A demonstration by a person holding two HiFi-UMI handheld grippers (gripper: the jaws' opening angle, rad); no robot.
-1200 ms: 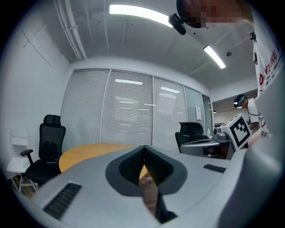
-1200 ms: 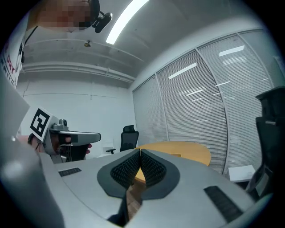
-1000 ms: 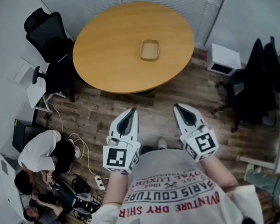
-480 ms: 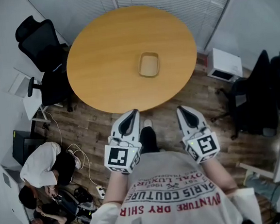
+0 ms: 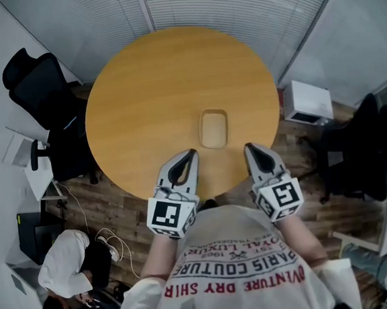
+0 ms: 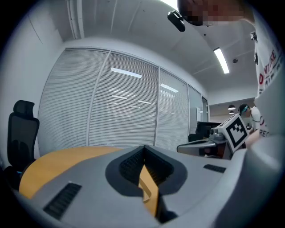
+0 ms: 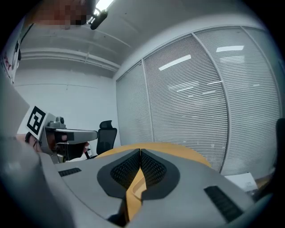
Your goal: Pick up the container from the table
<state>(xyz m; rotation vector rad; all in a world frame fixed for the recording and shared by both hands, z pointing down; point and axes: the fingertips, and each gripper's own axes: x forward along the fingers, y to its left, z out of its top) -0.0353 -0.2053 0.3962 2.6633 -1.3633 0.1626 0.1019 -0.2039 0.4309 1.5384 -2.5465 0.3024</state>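
A small shallow tan container (image 5: 213, 128) sits on the round wooden table (image 5: 142, 101), near its front edge. My left gripper (image 5: 192, 152) hangs over that edge, just left of and short of the container, with its jaws shut and nothing in them. On the other side, my right gripper (image 5: 247, 147) is also shut and empty, just right of the container. In the left gripper view the closed tips (image 6: 143, 149) point across the tabletop (image 6: 53, 164). The right gripper view shows its closed tips (image 7: 140, 151) over the table (image 7: 178, 151).
Black office chairs (image 5: 36, 90) stand left of the table and another one (image 5: 361, 149) stands at the right. A white box (image 5: 308, 101) rests on the floor by the blinds. A person (image 5: 68, 262) crouches on the floor at lower left among cables.
The table has come much closer. Both shut grippers have travelled forward from above the floor to over the table's near edge, flanking the container.
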